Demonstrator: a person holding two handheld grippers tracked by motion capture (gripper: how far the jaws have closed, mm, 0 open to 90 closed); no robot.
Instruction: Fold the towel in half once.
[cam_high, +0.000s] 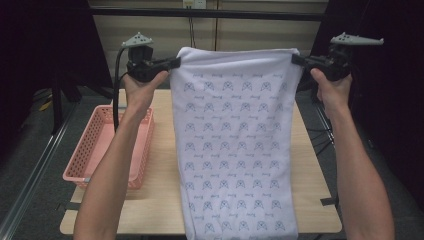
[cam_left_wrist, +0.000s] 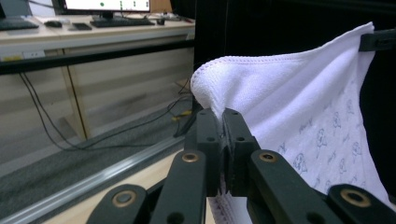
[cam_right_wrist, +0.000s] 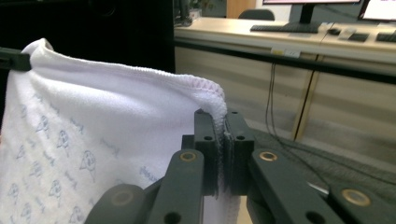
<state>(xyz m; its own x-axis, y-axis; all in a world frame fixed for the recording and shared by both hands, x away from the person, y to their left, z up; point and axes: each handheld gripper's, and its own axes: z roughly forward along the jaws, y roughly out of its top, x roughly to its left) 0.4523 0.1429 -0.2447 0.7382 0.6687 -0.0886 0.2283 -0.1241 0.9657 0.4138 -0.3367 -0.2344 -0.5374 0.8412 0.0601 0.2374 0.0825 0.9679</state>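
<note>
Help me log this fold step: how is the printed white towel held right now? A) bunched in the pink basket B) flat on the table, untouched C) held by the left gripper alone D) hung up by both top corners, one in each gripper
D: the left gripper and right gripper each clamp a top corner of the towel, which hangs down over the table.
</note>
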